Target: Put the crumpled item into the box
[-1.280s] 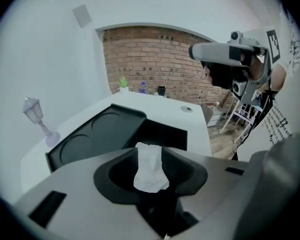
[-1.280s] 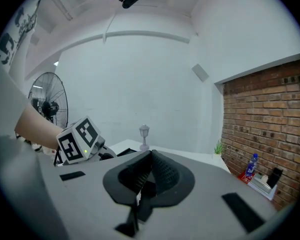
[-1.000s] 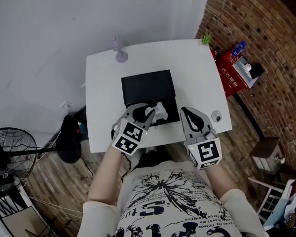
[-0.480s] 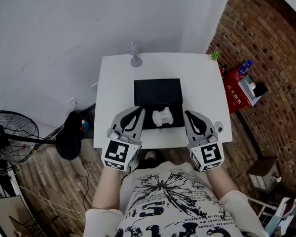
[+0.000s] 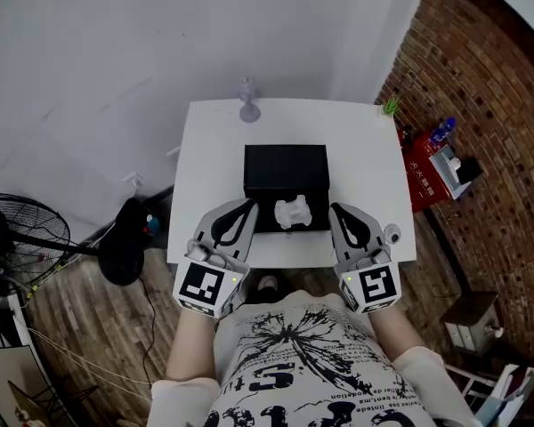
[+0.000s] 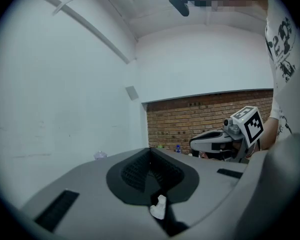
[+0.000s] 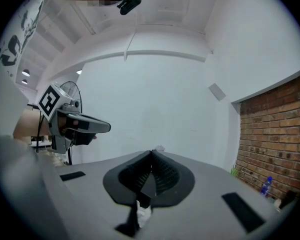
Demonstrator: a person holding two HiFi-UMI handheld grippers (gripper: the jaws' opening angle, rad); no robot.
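crumpled item (image 5: 294, 210) — white, in the black box (image 5: 285, 160), near end | white counter (image 5: 209, 167); brick wall (image 5: 481, 87) right, fan (image 5: 18, 238) left | my left gripper (image 5: 246, 205) and right gripper (image 5: 335, 208) flank the box — jaws closed, holding nothing

White table (image 5: 365, 163): glass ornament (image 5: 247, 105) at 12 o'clock edge, green plant (image 5: 391, 106) at 2 o'clock corner, small round object (image 5: 391, 234) at 4 o'clock. Floor: fan (image 5: 18, 243) at 8 o'clock, red crate (image 5: 423, 172) at 3 o'clock.
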